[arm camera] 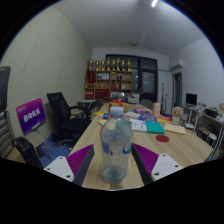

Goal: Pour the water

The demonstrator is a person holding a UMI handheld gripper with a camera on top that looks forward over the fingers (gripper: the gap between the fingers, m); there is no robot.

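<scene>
A clear plastic water bottle (116,146) with a pale label and cap stands upright on the long wooden table (180,150). It is between the fingers of my gripper (114,160), close in. The purple pads (78,163) flank it left and right. A thin strip of table shows beside the bottle on the left, so the fingers are about it without pressing. The gripper is open. The bottle's base rests on the table.
Beyond the bottle the table holds a teal book (155,127), a dark red disc (162,138) and assorted clutter. Black office chairs (66,108) line the left side, near a purple sign (32,115). A shelf of trophies (110,75) stands at the far wall.
</scene>
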